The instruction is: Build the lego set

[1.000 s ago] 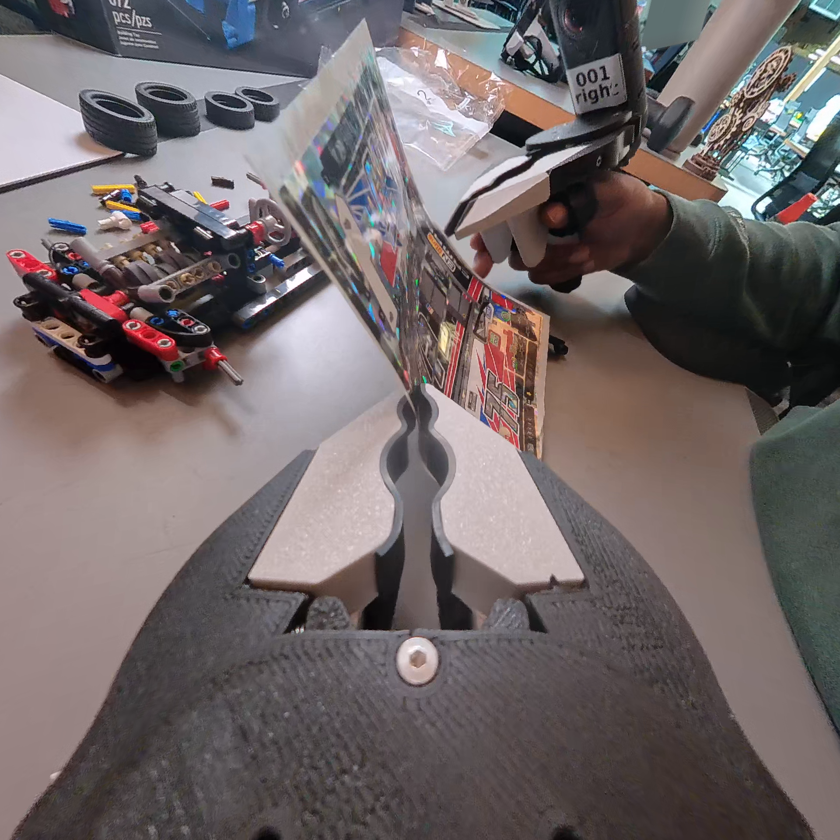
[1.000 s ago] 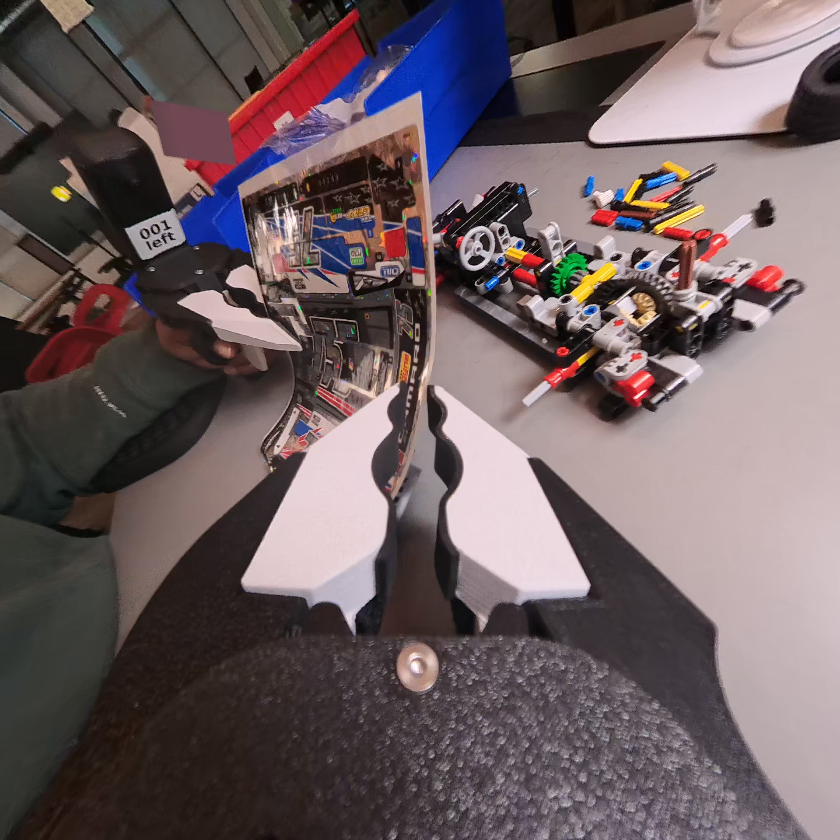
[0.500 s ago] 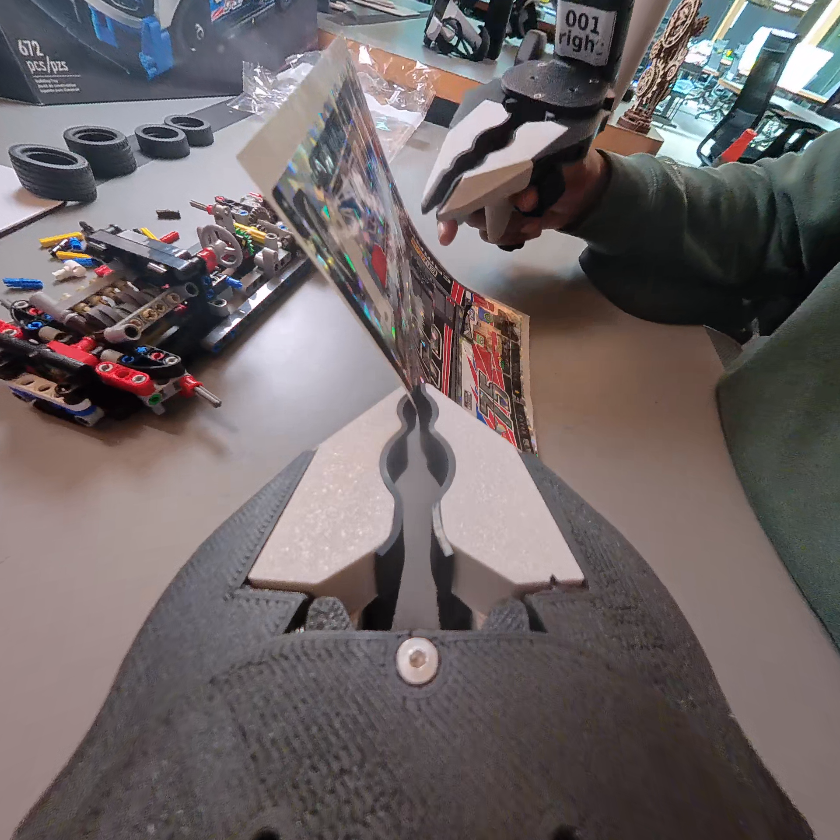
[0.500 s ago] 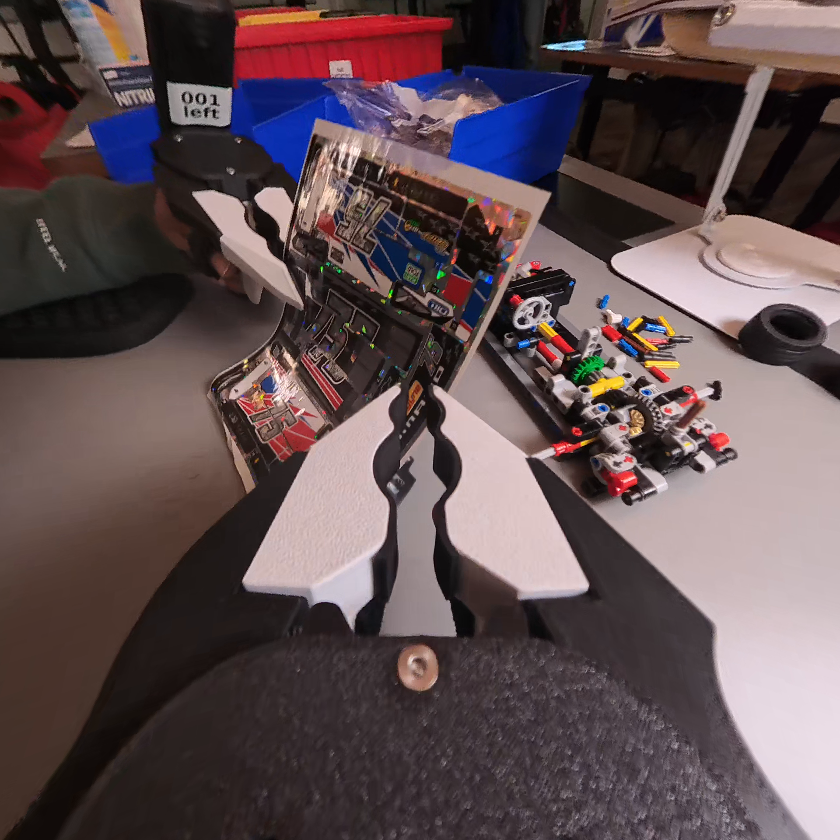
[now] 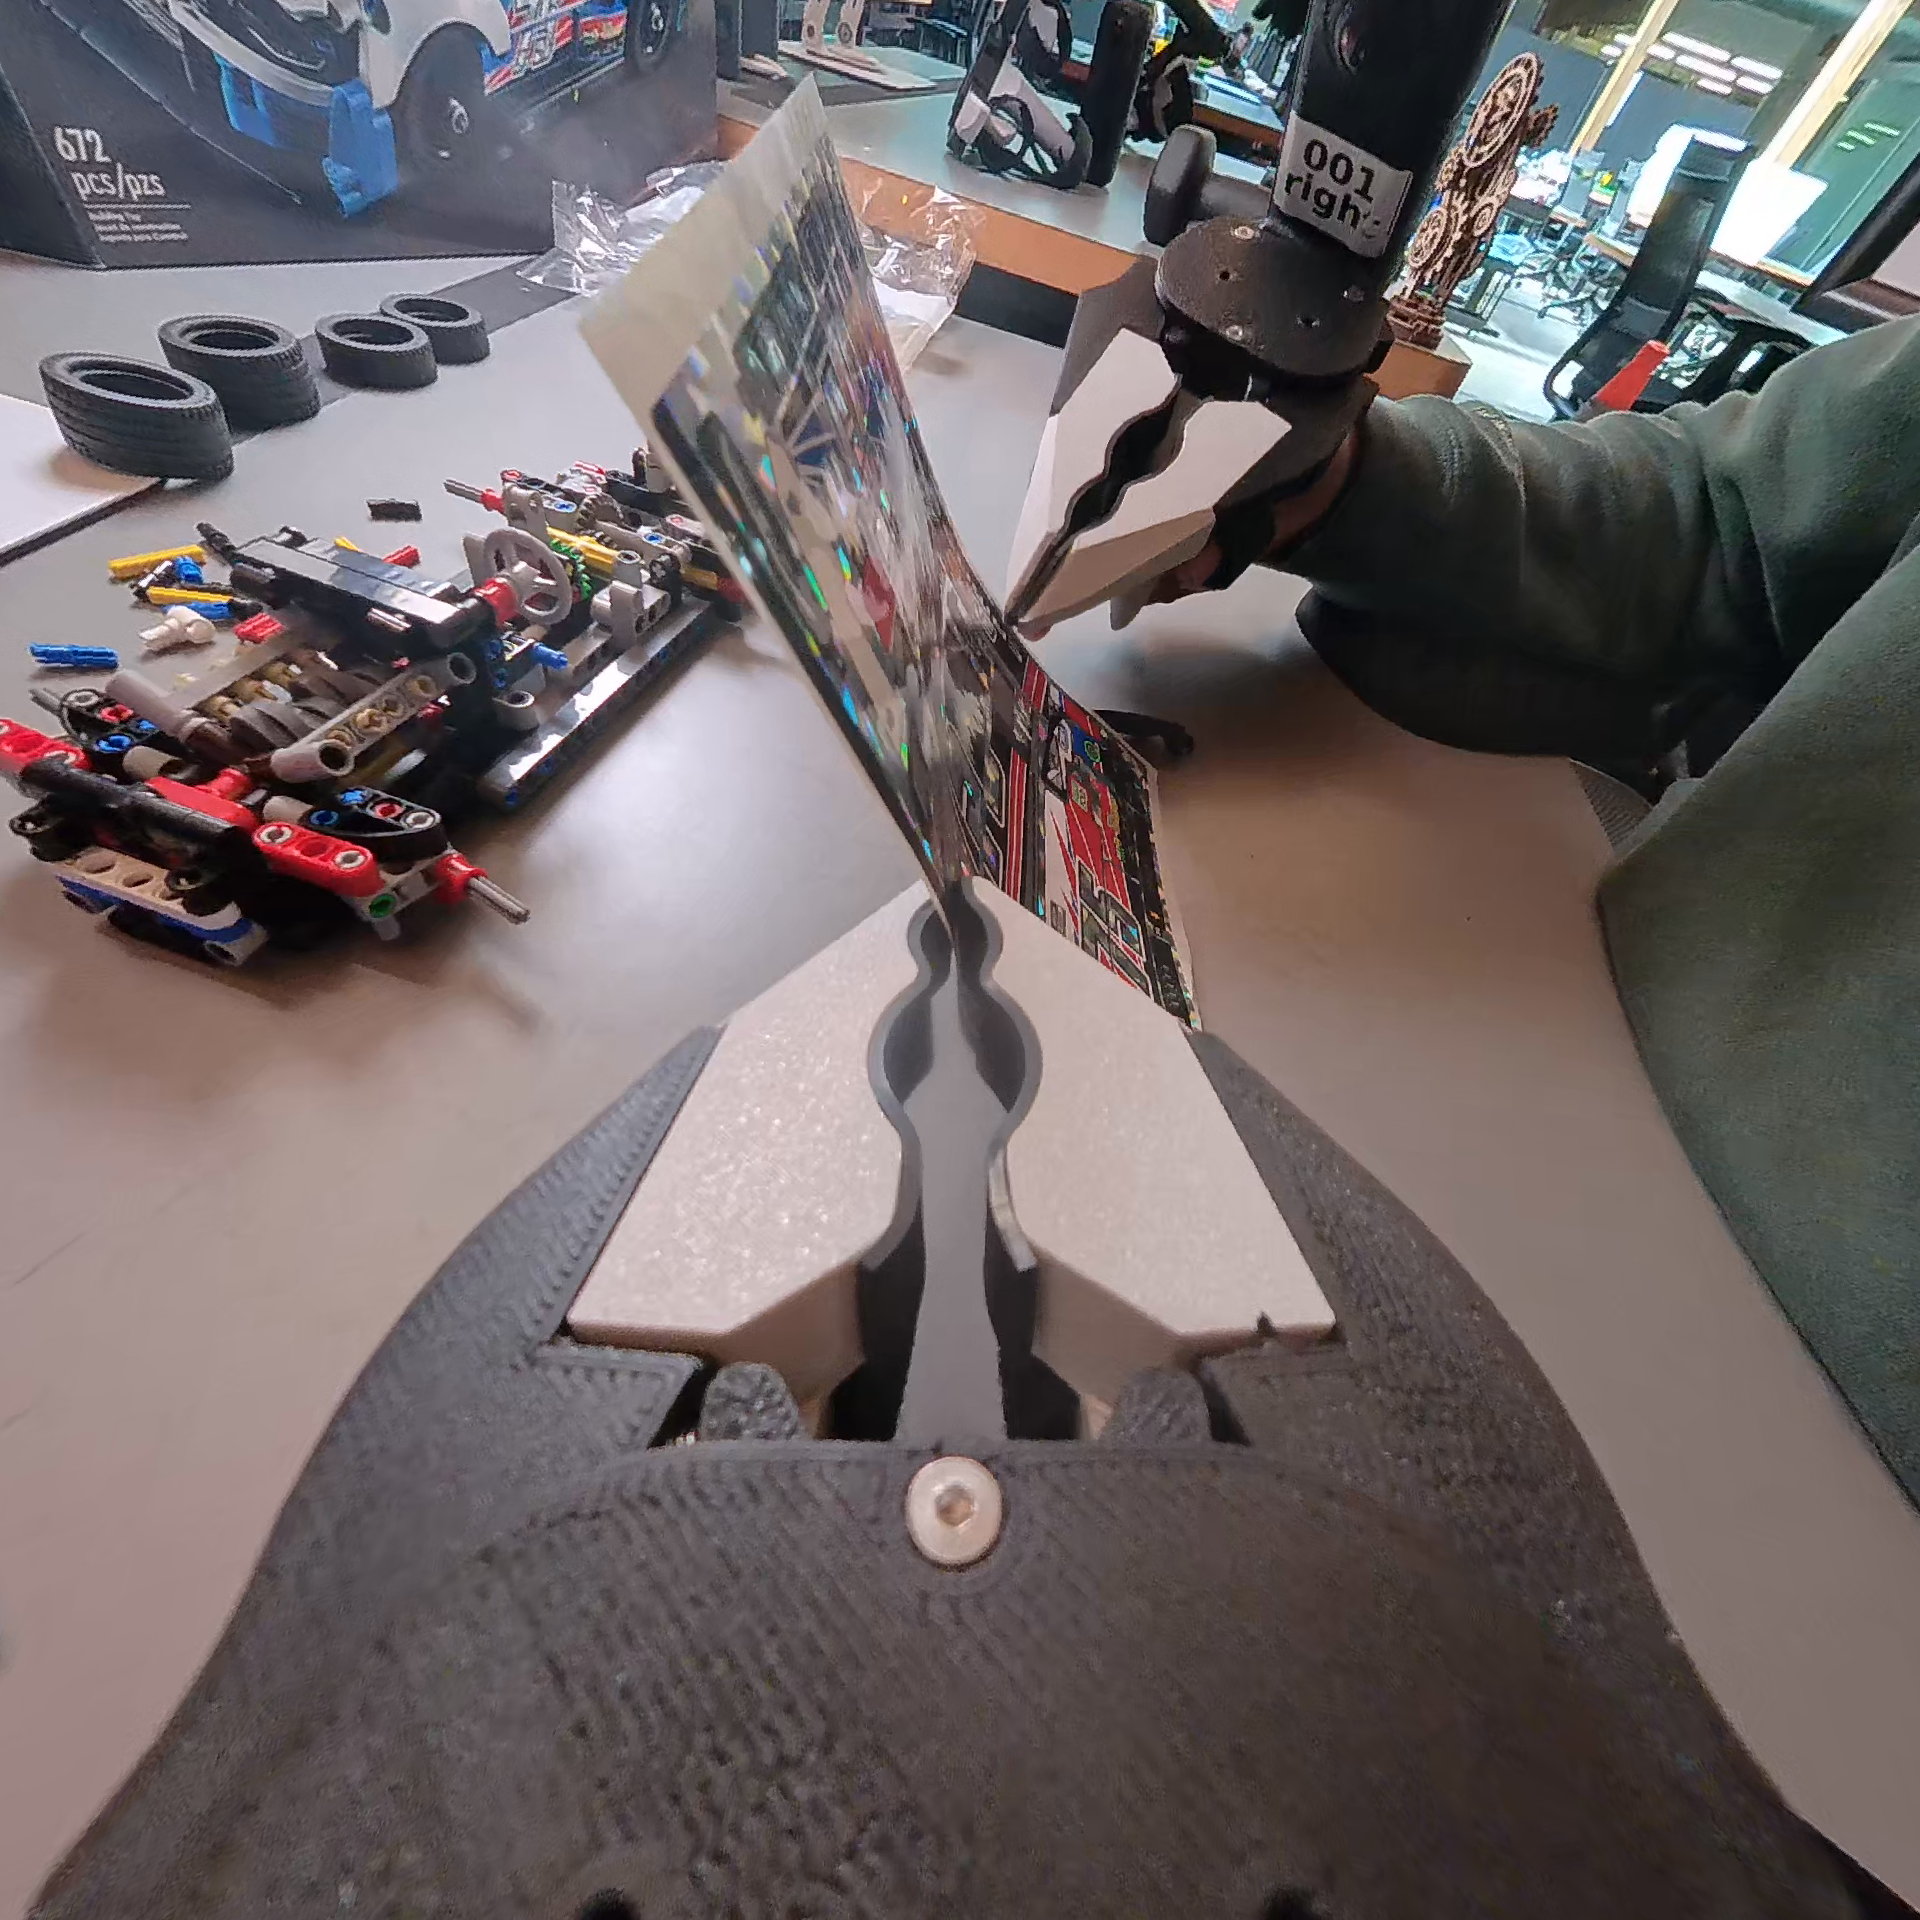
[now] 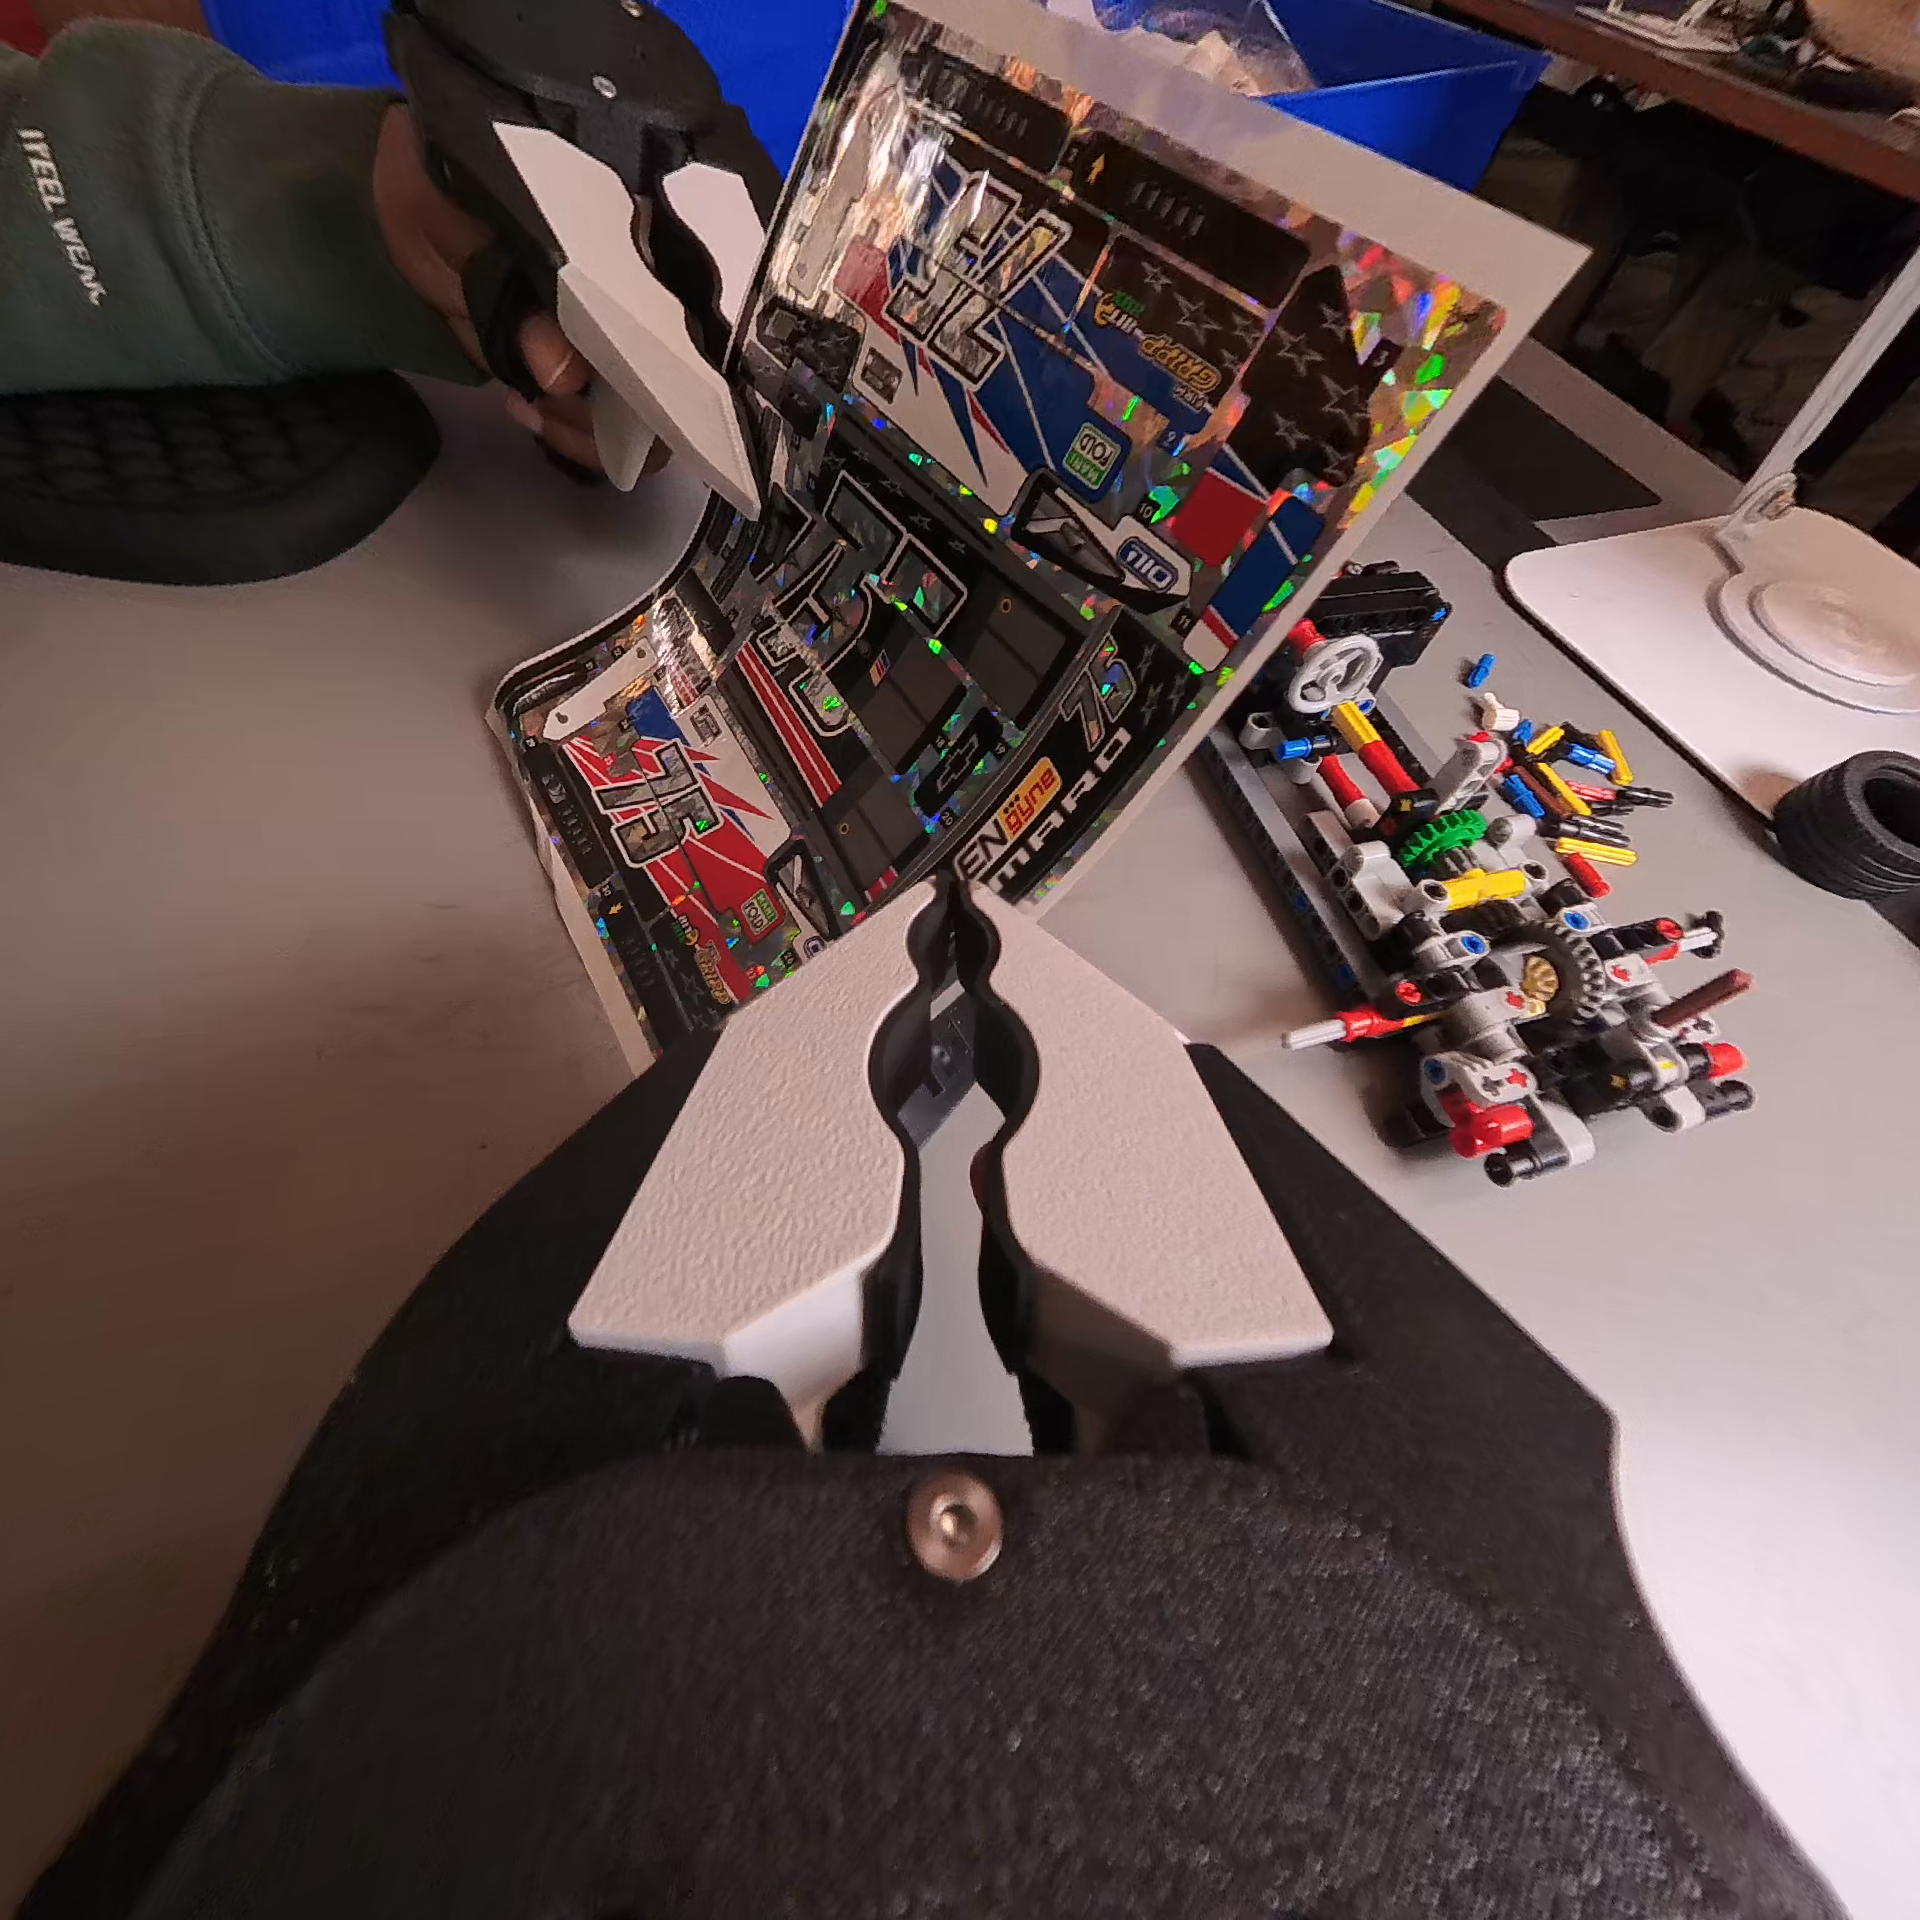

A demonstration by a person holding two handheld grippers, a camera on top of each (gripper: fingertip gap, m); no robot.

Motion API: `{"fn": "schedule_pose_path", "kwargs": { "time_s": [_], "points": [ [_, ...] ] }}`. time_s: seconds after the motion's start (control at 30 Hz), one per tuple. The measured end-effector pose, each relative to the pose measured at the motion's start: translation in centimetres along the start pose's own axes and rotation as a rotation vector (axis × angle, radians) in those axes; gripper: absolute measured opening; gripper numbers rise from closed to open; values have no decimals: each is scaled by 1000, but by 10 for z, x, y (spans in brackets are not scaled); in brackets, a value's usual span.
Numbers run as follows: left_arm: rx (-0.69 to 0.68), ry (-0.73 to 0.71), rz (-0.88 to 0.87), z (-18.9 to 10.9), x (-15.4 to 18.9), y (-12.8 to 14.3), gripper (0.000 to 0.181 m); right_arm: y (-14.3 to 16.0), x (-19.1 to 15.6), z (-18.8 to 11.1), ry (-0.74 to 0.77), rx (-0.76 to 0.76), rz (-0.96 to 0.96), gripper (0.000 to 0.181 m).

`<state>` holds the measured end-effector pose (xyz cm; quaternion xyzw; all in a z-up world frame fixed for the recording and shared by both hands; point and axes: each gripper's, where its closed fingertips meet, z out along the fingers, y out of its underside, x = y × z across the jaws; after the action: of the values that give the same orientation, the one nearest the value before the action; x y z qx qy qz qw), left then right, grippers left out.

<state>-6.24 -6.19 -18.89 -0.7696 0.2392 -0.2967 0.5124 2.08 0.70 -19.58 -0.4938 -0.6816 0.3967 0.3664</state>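
A holographic sticker sheet (image 5: 894, 582) stands curled up from the grey table, its lower end lying flat. My left gripper (image 5: 961, 914) is shut on one edge of it. My right gripper (image 6: 951, 899) is shut on the opposite edge of the sheet (image 6: 997, 540). Each gripper shows in the other view: the right one (image 5: 1023, 618) at the sheet's far edge, the left one (image 6: 743, 483) at its left edge. The partly built lego chassis (image 5: 343, 707) lies on the table left of the sheet, and to the right in the right wrist view (image 6: 1475, 914).
Several black tyres (image 5: 135, 416) and the set's box (image 5: 312, 114) are at the back left. Loose pins (image 6: 1569, 769) lie beside the chassis, with a tyre (image 6: 1860, 831) and a white lamp base (image 6: 1766, 623) beyond. A clear plastic bag (image 5: 914, 249) lies behind the sheet. A blue bin (image 6: 1403, 73) stands behind the sheet. One gripper's finger ends stand about 12 centimeters off the other's.
The right gripper has swung closer to the sheet and its jaws have closed on the edge. The sheet now stands more bent between the two grippers. The left grip is unchanged.
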Motion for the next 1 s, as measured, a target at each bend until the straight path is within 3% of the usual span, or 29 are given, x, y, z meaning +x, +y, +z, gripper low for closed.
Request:
{"fn": "schedule_pose_path", "kwargs": {
  "time_s": [0.53,1.0],
  "points": [
    [-18,9,-28,1,-1,4,0,2,-20,8,-33,-37,-88,0],
    [-34,16,-44,3,1,6,0,-6,-38,30,66,-84,-269,0]
  ]
}}
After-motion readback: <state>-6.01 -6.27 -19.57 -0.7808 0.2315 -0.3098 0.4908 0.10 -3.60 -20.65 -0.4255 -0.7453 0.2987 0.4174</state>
